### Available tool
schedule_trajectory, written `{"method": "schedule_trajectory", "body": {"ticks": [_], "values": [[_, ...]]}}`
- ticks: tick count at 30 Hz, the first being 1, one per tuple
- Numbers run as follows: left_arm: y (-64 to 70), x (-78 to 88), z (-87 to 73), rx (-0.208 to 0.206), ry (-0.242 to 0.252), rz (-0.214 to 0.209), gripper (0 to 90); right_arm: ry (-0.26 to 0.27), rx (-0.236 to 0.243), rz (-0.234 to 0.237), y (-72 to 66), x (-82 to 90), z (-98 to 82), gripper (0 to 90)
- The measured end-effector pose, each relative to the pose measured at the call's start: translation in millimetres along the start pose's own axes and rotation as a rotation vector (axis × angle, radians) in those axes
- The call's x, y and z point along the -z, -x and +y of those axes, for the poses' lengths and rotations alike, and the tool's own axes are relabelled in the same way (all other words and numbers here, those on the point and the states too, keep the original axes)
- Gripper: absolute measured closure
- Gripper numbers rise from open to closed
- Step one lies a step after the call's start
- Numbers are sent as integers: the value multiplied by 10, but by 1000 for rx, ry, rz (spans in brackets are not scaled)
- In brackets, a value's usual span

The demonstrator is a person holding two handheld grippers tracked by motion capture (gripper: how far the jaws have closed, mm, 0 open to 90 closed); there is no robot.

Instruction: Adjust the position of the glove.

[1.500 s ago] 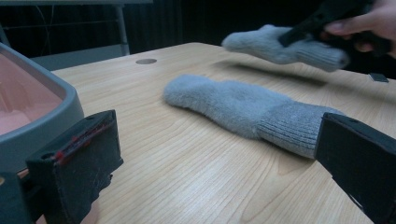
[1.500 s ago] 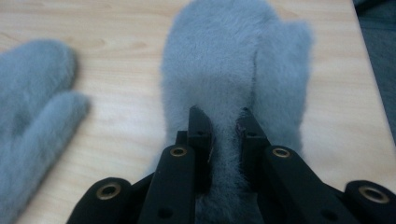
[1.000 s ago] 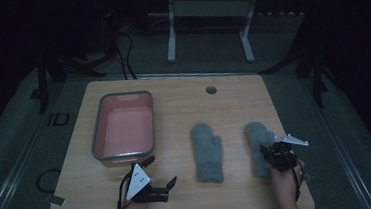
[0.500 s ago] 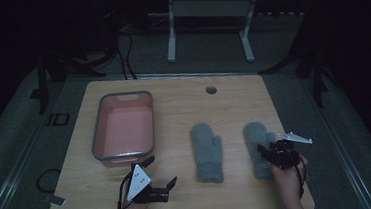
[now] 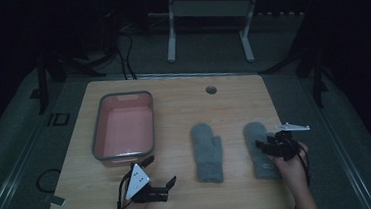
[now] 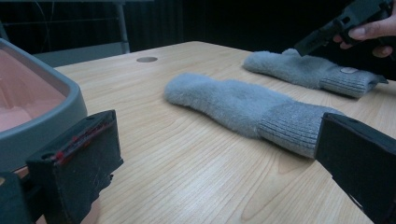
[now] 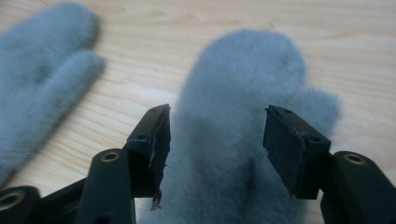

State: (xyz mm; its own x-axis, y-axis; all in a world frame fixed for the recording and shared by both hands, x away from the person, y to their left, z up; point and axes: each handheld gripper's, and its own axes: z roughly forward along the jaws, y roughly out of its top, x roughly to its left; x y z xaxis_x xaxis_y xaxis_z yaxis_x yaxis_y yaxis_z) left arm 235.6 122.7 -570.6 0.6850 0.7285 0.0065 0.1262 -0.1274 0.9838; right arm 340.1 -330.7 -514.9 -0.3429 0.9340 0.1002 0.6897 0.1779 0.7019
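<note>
dark floor surrounded a pale wooden bench [image 5: 234,105], with a white metal stand [image 5: 207,17] behind its far edge.

the right hand-held gripper [image 5: 267,146] hovered over the right mitten [image 5: 258,146], its jaws spread apart with nothing between them. in the right gripper view the hand-held gripper [image 7: 215,140] looked down on that mitten [image 7: 243,84], the fuzzy grey body sitting in the gap below the two black jaws; whether they touched the fabric could not be told. a grey three-cornered plate [image 5: 291,126] rode on top, and the person's right hand [image 5: 293,163] held the tool from the near edge.

the left hand-held gripper [image 5: 159,170] lay low near the front of the bench, jaws wide open and empty, a white plate [image 5: 136,180] on top. in the left gripper view its jaws framed bare wood, with the left mitten [image 6: 243,105] lying flat beyond them, ribbed cuff toward the near edge.

the left mitten [image 5: 207,150] lay just beside the right one, both with fingertips pointing away from the person. a grey tub with a pink inside [image 5: 97,136] stood to the left, close to the left hand-held gripper. a small round hole [image 5: 211,89] sat near the far edge of the bench.
</note>
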Motion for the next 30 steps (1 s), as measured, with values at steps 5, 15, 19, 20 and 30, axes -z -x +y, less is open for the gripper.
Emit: {"method": "schedule_trajectory", "body": {"ticks": [5, 15, 19, 20, 30], "values": [[-3, 2, 0, 7, -2, 4, 10, -84, 5, -59, 6, -137, -134, 542], [1, 9, -3, 10, 5, -5, 10, -62, -28, -81, -74, -143, -133, 819], [-13, 15, -4, 20, 6, 0, 10, 32, -87, -65, -288, -24, -38, 820], [-18, 13, -4, 26, 3, -1, 9, 61, -113, -55, -355, 13, -6, 820], [10, 21, -8, -7, 13, -3, 10, 106, -142, 51, -998, 56, 256, 819]]}}
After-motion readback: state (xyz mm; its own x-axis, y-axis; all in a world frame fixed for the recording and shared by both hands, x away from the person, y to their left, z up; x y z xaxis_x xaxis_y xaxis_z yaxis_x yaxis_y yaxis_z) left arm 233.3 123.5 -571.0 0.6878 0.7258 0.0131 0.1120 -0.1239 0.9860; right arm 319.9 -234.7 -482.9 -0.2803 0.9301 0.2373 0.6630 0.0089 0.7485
